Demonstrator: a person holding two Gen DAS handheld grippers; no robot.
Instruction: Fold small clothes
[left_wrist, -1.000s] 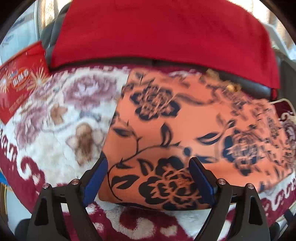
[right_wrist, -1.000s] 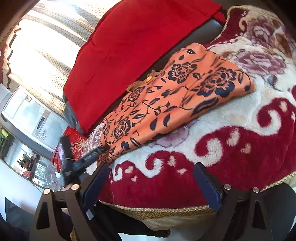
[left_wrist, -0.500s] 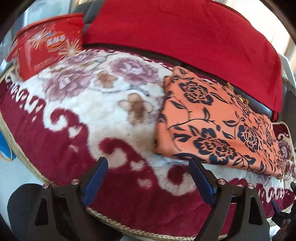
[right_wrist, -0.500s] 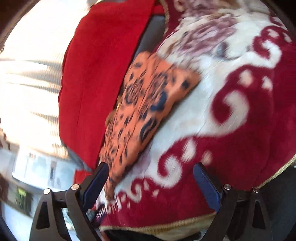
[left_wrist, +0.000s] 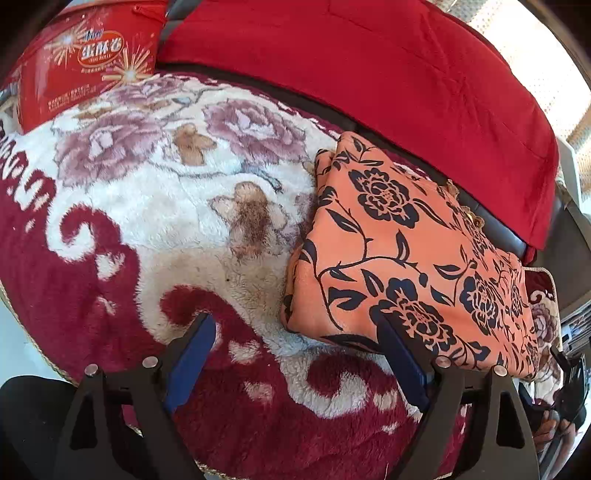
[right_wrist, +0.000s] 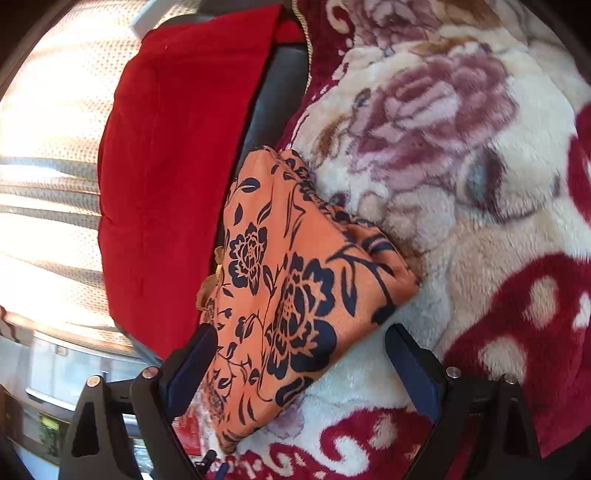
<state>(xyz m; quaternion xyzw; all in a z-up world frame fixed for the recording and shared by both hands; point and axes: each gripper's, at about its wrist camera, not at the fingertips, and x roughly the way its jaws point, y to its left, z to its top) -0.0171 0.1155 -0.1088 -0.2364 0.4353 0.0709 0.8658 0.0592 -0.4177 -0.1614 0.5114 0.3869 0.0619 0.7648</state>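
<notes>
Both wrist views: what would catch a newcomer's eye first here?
The folded orange garment with dark blue flowers stands out, lying on a plush maroon-and-cream floral blanket against a bright red cushion. A red printed package sits at the blanket's far left corner. Both the left gripper and the right gripper are open, holding nothing.

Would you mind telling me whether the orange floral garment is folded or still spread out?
Folded. The orange floral garment lies as a compact rectangle on the plush blanket, with stacked layers showing along its left edge.

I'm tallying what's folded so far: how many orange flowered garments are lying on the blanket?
1: the orange flowered garment lies folded on the plush blanket, beside the red cushion. Others may lie outside these views.
</notes>
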